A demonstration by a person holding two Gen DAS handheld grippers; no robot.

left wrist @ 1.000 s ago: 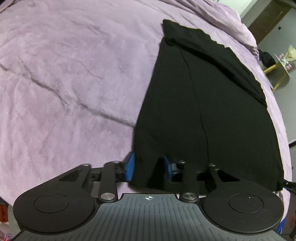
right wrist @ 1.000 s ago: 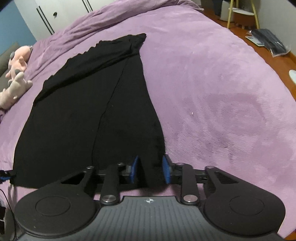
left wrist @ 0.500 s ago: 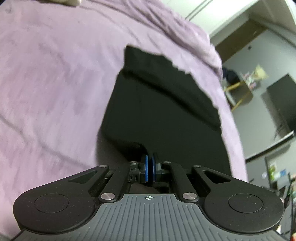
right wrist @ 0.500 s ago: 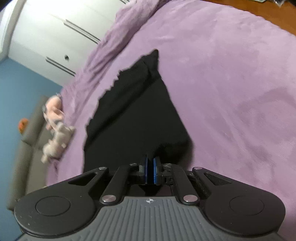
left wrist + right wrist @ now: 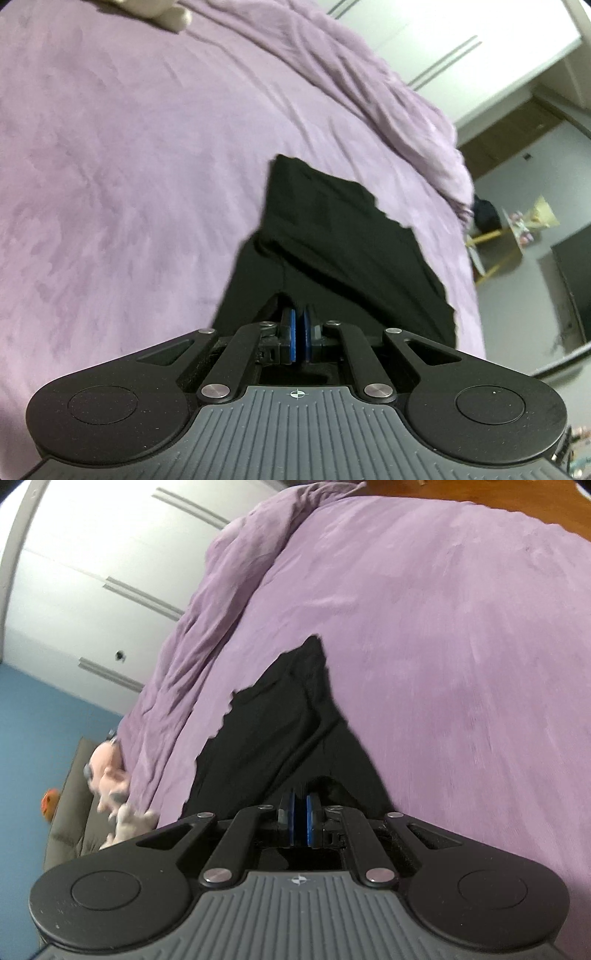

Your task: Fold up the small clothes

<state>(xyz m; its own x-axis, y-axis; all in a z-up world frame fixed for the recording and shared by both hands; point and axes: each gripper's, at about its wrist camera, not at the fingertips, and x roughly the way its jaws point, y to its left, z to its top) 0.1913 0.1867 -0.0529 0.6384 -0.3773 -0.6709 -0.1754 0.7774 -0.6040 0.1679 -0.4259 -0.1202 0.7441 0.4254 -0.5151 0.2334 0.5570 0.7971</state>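
Note:
A black garment [image 5: 343,251] lies on the purple bedspread [image 5: 129,155], its near edge lifted off the bed. My left gripper [image 5: 300,325] is shut on the garment's near left corner, blue pads pressed together on the cloth. In the right wrist view the same garment [image 5: 280,731] stretches away toward a pointed far end. My right gripper [image 5: 300,808] is shut on its near right corner. The garment's far part still rests on the bedspread [image 5: 461,635].
A bunched purple duvet [image 5: 388,96] lies along the far side of the bed. Plush toys [image 5: 110,775] sit at the bed's left edge by a grey sofa. White wardrobe doors [image 5: 92,583] stand behind. A yellow stool [image 5: 495,243] stands beyond the bed's right edge.
Both grippers closed on the garment's near corners, then lifted and moved forward. The near half of the garment has risen off the bed and the visible flat part has shortened.

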